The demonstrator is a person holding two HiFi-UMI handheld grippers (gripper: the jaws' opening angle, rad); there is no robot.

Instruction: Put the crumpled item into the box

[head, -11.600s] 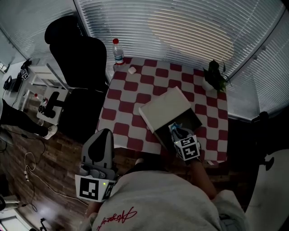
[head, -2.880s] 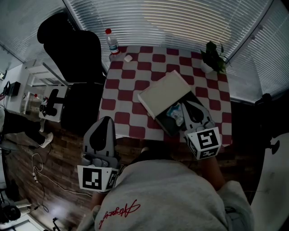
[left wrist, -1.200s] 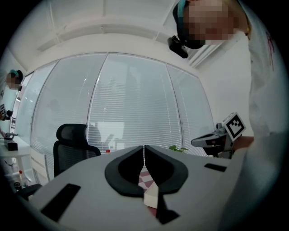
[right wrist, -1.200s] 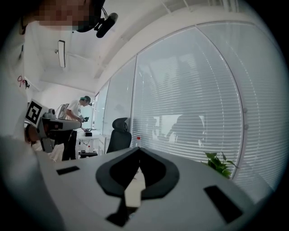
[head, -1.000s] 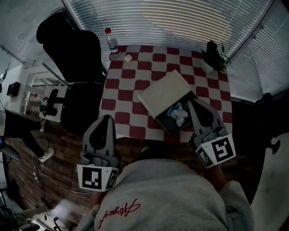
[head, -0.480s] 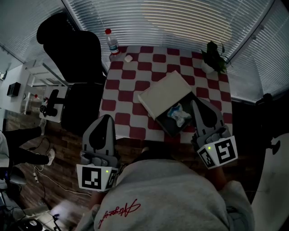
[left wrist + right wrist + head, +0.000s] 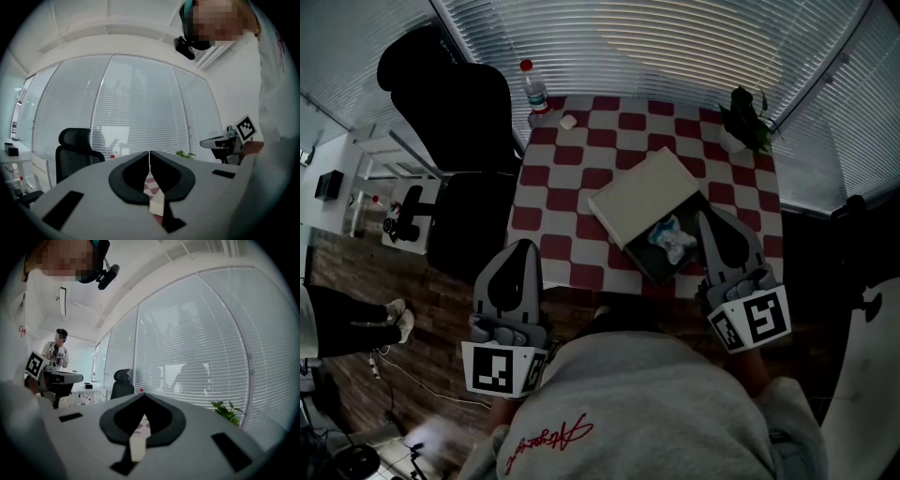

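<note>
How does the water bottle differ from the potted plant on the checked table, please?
The water bottle is clear with a red cap; the potted plant is dark leaves in a pale pot. The water bottle stands at the far left corner of the table, the potted plant at its far right. The water bottle is slim, the potted plant bushier. Both stand upright.

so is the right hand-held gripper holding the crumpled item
No, the crumpled item lies in the box beside the right hand-held gripper, whose jaws are shut on nothing.
</note>
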